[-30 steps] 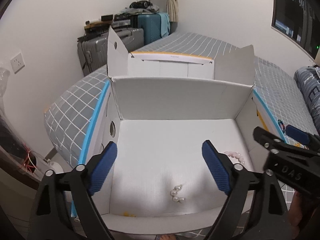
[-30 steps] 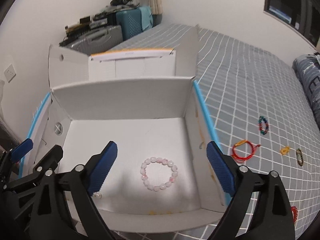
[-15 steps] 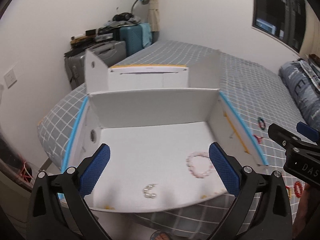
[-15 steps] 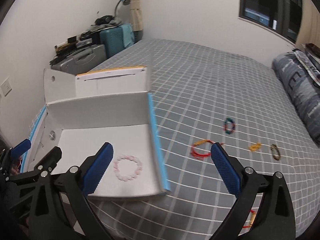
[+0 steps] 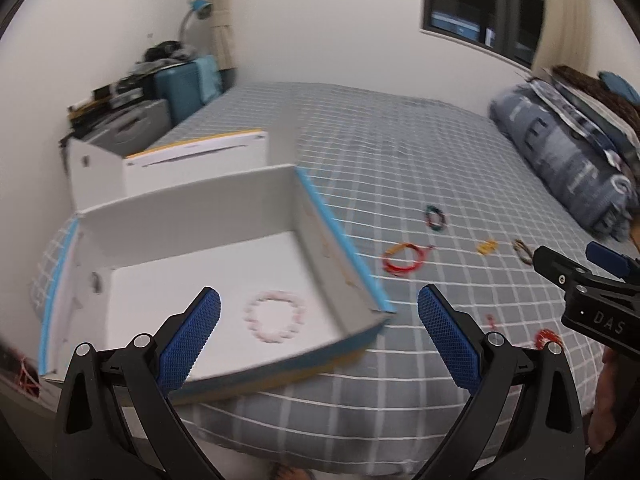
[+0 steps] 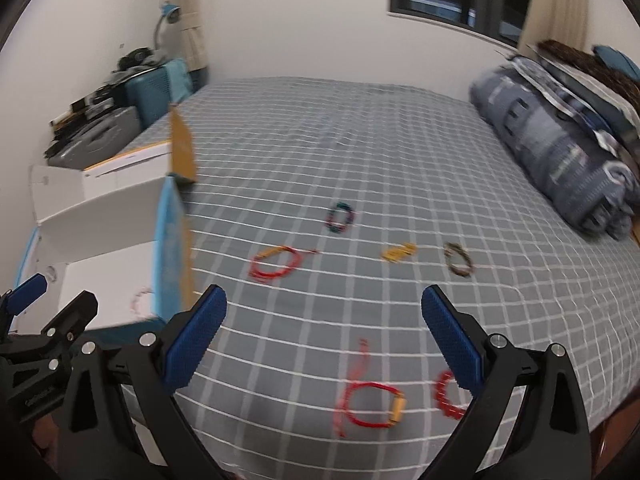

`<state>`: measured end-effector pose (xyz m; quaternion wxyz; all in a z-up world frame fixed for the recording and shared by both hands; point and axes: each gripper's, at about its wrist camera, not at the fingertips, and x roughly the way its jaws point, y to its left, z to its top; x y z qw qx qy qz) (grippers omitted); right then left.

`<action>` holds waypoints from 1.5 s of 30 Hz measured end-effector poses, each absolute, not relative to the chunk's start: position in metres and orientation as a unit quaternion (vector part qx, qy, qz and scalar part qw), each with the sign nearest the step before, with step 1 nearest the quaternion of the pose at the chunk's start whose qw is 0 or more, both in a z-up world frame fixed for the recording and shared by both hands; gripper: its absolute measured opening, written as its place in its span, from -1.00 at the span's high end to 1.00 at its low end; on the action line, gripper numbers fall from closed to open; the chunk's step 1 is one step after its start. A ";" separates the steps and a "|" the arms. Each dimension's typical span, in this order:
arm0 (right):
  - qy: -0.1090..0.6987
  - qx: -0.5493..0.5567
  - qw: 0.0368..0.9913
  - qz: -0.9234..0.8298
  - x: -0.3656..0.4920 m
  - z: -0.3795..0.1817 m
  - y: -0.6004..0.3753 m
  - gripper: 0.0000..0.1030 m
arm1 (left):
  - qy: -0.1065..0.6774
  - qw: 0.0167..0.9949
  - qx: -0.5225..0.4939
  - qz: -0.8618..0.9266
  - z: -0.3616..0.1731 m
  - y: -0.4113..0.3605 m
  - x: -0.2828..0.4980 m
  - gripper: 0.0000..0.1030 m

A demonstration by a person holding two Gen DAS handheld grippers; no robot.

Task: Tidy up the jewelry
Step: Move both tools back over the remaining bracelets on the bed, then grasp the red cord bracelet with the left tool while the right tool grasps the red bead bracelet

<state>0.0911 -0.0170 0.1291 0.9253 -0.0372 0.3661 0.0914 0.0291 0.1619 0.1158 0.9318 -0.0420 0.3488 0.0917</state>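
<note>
fetching step — right gripper (image 6: 322, 330) and left gripper (image 5: 318, 334) both gape empty; next, close on the red cord bracelet (image 6: 370, 402).

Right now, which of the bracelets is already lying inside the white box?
Only the pale pink bead bracelet lies on the floor of the white box. The red, yellow and dark ones all lie outside, on the grey checked bedsheet.

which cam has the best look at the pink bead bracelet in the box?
Left wrist. The pink bead bracelet shows as a whole ring on the white box floor, slightly blurred. In the right wrist view only a sliver of it peeks out behind the box's side wall.
</note>
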 end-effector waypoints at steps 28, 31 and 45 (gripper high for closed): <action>0.483 0.041 0.875 0.006 0.106 0.007 -0.208 -0.81 | 0.462 0.885 0.002 -0.061 -0.005 -0.020 0.088 -0.89; 0.497 0.052 0.866 0.009 0.108 -0.004 -0.217 -0.73 | 0.464 0.883 0.009 -0.064 -0.013 -0.030 0.090 -0.89; 0.537 0.051 0.842 0.003 0.117 -0.039 -0.227 -0.10 | 0.493 0.868 0.022 -0.056 -0.046 -0.048 0.106 -0.79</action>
